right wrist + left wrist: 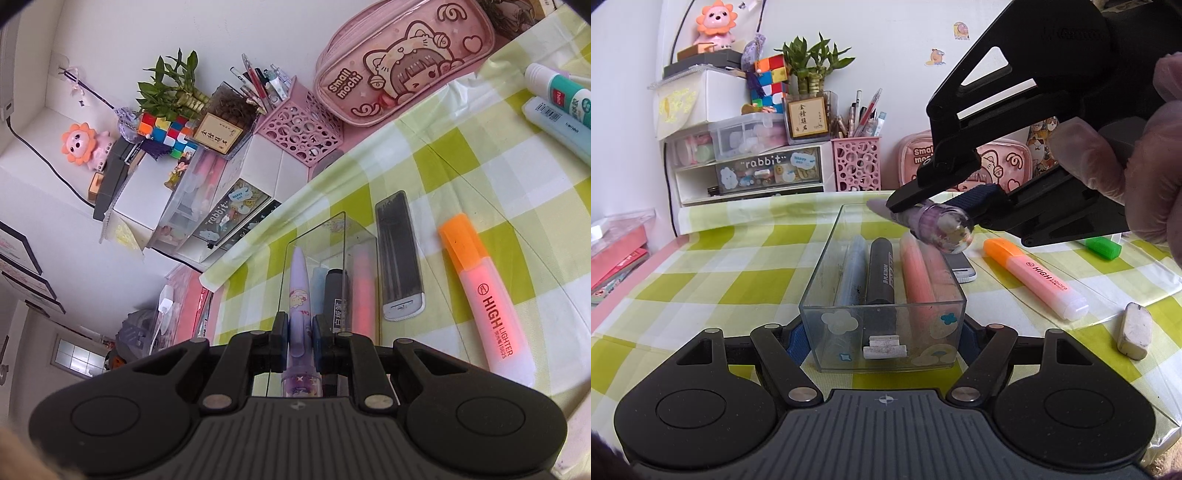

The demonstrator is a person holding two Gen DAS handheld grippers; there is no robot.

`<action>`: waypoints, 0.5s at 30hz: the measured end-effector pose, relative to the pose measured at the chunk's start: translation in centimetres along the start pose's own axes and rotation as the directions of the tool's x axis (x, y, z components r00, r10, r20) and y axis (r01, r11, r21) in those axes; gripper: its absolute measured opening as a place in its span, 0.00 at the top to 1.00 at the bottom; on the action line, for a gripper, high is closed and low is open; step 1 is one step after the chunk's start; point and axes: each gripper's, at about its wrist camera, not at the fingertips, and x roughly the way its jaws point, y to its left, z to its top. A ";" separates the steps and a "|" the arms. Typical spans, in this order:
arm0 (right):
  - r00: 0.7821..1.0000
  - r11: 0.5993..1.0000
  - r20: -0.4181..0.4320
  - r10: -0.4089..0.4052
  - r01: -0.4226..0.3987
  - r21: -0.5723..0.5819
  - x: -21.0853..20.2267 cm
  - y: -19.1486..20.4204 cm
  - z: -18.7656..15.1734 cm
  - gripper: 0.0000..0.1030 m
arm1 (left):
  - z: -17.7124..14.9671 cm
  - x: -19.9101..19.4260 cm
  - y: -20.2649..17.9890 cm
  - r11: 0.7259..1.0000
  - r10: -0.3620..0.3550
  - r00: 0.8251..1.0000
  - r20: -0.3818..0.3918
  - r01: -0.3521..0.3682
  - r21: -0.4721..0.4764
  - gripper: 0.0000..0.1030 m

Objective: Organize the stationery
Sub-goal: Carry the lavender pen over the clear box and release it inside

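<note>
Two risks worry me: the purple pen (300,317), pinched in my right gripper (934,206) above the far right of the clear box (882,295), could snag its wall or drop outside beside the orange highlighter (1036,278) if I let go early. My left gripper (882,339) clamps the box's near end (steadying it), while the right one angles down, a gloved hand (1137,158) behind it.

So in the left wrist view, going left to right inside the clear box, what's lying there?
Blue pen → black marker → pink highlighters, all lengthwise in the clear box.
</note>
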 end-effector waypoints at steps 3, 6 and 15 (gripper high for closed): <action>1.000 1.000 -0.022 0.021 -0.021 0.010 0.5 0.0 -0.2 0.86 | 0.0 0.0 0.0 1.000 0.000 1.000 0.000 0.000 0.000 0.29; 0.999 0.999 -0.037 0.039 -0.039 0.004 0.6 0.2 -0.4 0.85 | 0.0 0.0 0.0 1.000 0.000 1.000 0.001 0.000 0.002 0.29; 0.999 0.999 -0.029 0.028 -0.028 -0.022 0.2 0.5 -0.4 0.85 | 0.1 0.0 0.0 1.000 0.000 1.000 0.002 0.000 0.003 0.29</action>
